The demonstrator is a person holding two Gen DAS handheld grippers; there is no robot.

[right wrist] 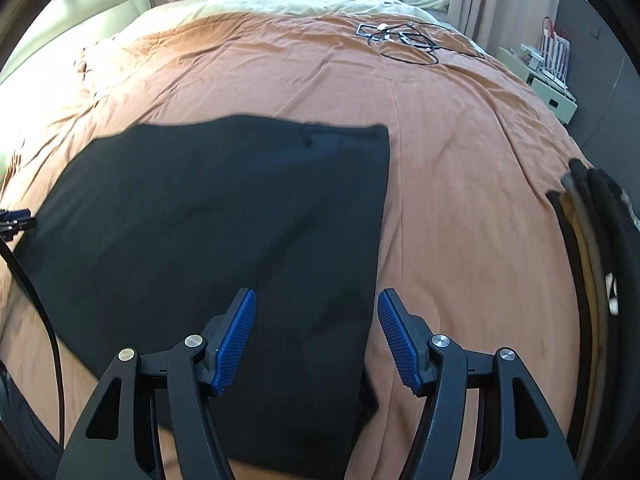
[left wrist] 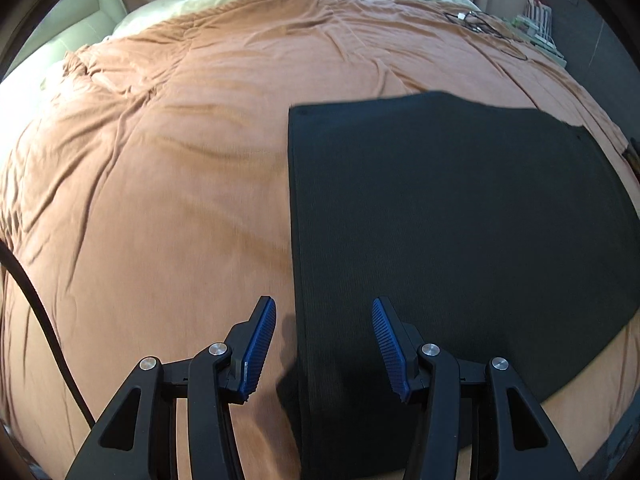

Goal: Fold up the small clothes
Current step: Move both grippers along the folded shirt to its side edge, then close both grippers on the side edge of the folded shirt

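Left wrist view: left gripper [left wrist: 324, 340] is spread, nothing btwn the blue pads [left wrist: 260, 344], no cloth pinched. It points down at the near end of the black garment [left wrist: 452, 220], which lies flat on the orange bedspread [left wrist: 160, 200]. The garment's left edge runs almost straight away from the camera and passes btwn the two fingers, closer to the left finger; right finger sits over black cloth, left finger over bare bedspread. So this gripper straddles the near-left edge. Far-left corner is well ahead, up the same edge. Whether fingertips touch the fabric: can't tell.

Right wrist view: right gripper [right wrist: 316, 328] also spread, pads [right wrist: 236, 344] empty. Here the black garment [right wrist: 208, 232] fills the left and middle of the view; its right edge runs from the far-right corner down toward the camera and falls btwn the fingers, nearer the right finger. Left finger is over cloth, right finger just over the orange bedspread [right wrist: 460, 200]. Tip of the left gripper [right wrist: 16, 220] shows at the far left edge of the picture, beside the garment's other side. A stack of folded clothes [right wrist: 592, 260] sits well apart to the right; cables [right wrist: 404, 38] lie far up the bed.

Judgement: long axis runs away from the person, each gripper is on its own near edge, so a fold away from the person or a grab of both near corners looks likeliest.
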